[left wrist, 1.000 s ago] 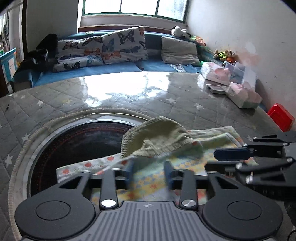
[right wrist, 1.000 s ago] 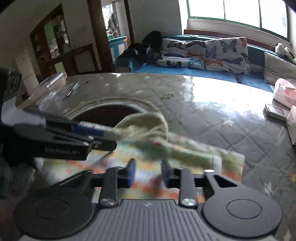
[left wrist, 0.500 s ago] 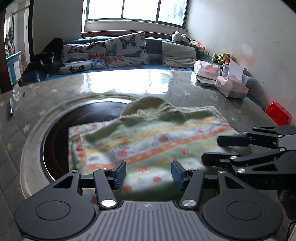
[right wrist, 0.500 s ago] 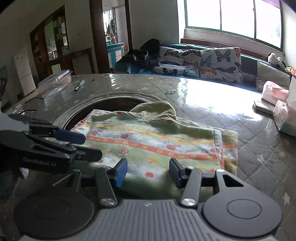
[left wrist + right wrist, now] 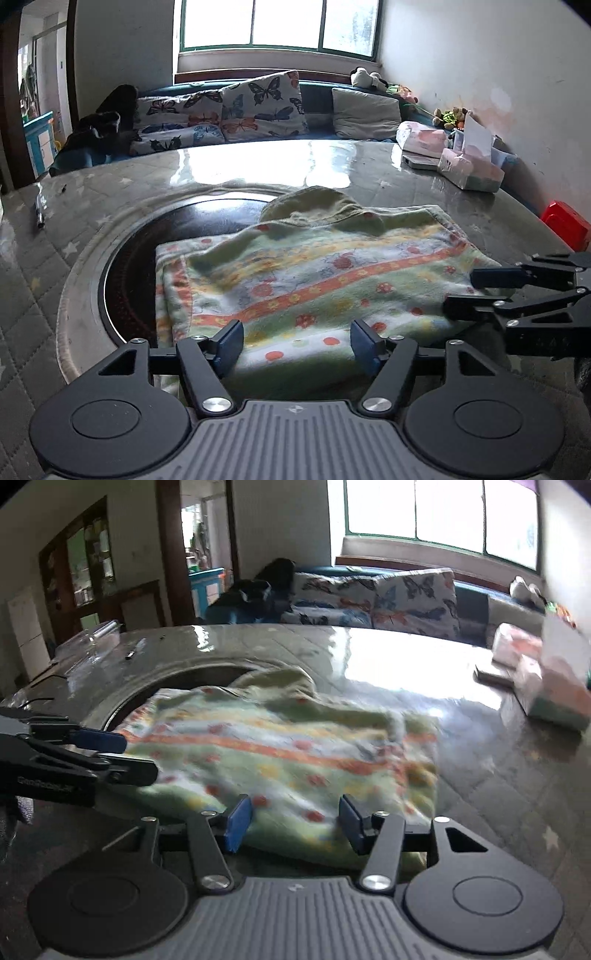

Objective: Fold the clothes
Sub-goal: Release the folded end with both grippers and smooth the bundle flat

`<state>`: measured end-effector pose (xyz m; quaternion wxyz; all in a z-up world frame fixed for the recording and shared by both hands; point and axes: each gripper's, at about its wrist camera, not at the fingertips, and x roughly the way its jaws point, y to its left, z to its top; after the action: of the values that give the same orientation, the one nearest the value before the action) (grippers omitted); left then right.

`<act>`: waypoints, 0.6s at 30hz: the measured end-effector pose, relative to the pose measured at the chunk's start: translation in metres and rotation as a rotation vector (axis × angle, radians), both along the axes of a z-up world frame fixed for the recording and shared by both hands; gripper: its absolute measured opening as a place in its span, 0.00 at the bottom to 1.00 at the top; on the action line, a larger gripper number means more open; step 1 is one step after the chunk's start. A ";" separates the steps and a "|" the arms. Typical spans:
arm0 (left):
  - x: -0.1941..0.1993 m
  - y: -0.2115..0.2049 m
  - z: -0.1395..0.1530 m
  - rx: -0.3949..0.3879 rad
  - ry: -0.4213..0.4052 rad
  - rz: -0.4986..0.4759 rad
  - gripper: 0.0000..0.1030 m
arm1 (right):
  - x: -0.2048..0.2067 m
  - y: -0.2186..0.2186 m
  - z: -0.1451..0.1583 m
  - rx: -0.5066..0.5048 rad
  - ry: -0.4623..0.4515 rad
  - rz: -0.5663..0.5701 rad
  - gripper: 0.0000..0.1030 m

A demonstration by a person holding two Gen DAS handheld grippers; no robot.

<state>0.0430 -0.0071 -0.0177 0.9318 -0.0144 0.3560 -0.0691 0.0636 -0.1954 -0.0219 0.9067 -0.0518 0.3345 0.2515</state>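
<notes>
folded garment [image 5: 314, 280] is laid flat on the bench [image 5: 424, 192], partly over the dark round inset [image 5: 147, 251]; long axis side to side, hood [image 5: 314, 206] pointed away. left tool [image 5: 297, 341] and right tool [image 5: 293, 818] are spread, empty, at its near edge.

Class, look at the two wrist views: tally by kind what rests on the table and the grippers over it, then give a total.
Garment: 1
Tissue packs: 2
Flat white box: 1
Pen: 1
Grippers, left and right: 2
Total: 7
</notes>
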 end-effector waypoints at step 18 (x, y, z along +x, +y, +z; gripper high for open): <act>-0.010 0.024 0.000 -0.027 0.011 0.088 0.86 | 0.007 -0.022 -0.004 0.023 0.046 -0.039 0.53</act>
<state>0.0329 0.0167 -0.0178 0.9318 -0.0429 0.3590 -0.0331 0.0709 -0.2178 -0.0257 0.9040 -0.0290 0.3536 0.2384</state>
